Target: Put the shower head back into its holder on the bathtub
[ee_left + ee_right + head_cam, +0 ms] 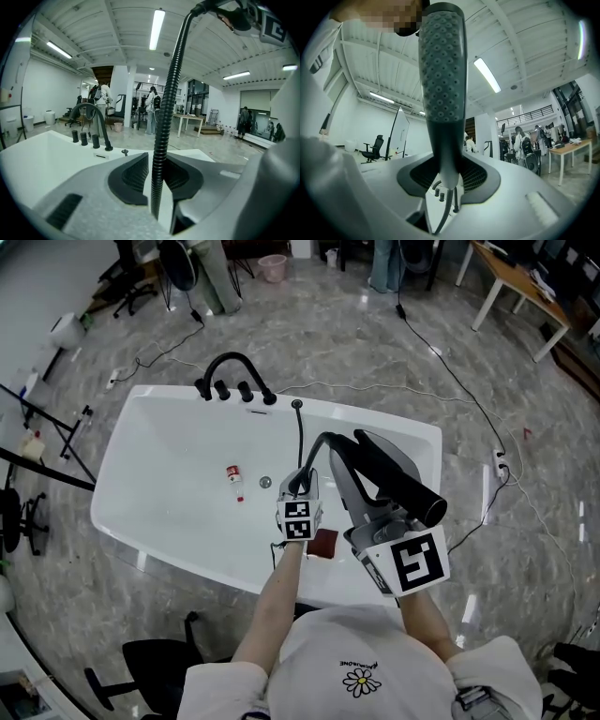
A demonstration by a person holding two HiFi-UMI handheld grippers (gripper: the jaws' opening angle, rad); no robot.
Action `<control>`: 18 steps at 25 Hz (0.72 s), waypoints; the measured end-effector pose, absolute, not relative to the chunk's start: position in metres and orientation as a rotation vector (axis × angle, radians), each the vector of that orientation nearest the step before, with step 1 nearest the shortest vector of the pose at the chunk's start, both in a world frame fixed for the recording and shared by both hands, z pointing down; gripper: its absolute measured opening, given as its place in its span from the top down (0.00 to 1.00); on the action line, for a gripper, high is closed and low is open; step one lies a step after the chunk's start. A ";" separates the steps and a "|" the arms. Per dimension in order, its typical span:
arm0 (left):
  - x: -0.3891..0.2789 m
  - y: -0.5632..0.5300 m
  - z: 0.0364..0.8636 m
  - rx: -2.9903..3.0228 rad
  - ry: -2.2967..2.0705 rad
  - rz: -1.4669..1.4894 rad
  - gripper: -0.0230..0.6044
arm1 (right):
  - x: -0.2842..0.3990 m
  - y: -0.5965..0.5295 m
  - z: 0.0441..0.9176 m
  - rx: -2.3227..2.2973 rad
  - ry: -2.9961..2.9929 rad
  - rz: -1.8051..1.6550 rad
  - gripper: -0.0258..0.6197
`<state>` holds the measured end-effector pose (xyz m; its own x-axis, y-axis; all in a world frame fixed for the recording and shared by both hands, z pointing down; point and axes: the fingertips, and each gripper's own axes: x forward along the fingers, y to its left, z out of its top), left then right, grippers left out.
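Note:
The black shower head (403, 486) lies in my right gripper (361, 470), which is shut on its handle. In the right gripper view the shower head (442, 70) stands up before the camera, its nozzle face towards it, and the right gripper (443, 176) clamps its lower end. The black ribbed hose (300, 442) runs from the holder (296, 404) on the white bathtub's (169, 521) far rim. My left gripper (302, 482) hangs over the tub's near side. In its own view the hose (166, 108) passes between the left gripper's (157, 176) slightly parted pads, which do not press on it.
A black faucet (234, 371) with knobs stands on the far rim, left of the holder (124, 152). A small red-and-white bottle (234, 476) lies in the tub near the drain (265, 482). A dark red object (323, 542) sits on the near rim. Cables cross the floor; people stand far off.

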<state>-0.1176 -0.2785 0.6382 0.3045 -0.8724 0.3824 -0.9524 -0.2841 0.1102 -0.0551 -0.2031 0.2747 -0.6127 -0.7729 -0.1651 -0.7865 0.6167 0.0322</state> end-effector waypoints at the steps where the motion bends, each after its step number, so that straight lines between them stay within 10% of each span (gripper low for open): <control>1: -0.117 -0.277 0.639 2.261 -1.643 0.368 0.86 | -0.055 -0.202 0.275 -1.311 2.700 0.148 0.75; 18: -0.126 -0.259 0.693 2.144 -1.597 0.486 0.84 | -0.055 -0.206 0.276 -1.277 2.709 0.092 0.75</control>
<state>-0.1260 -0.2593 0.6930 0.2788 -0.8129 0.5114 -0.9599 -0.2513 0.1239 -0.0551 -0.2059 0.2758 -0.6282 -0.7621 -0.1568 -0.7710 0.6368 -0.0066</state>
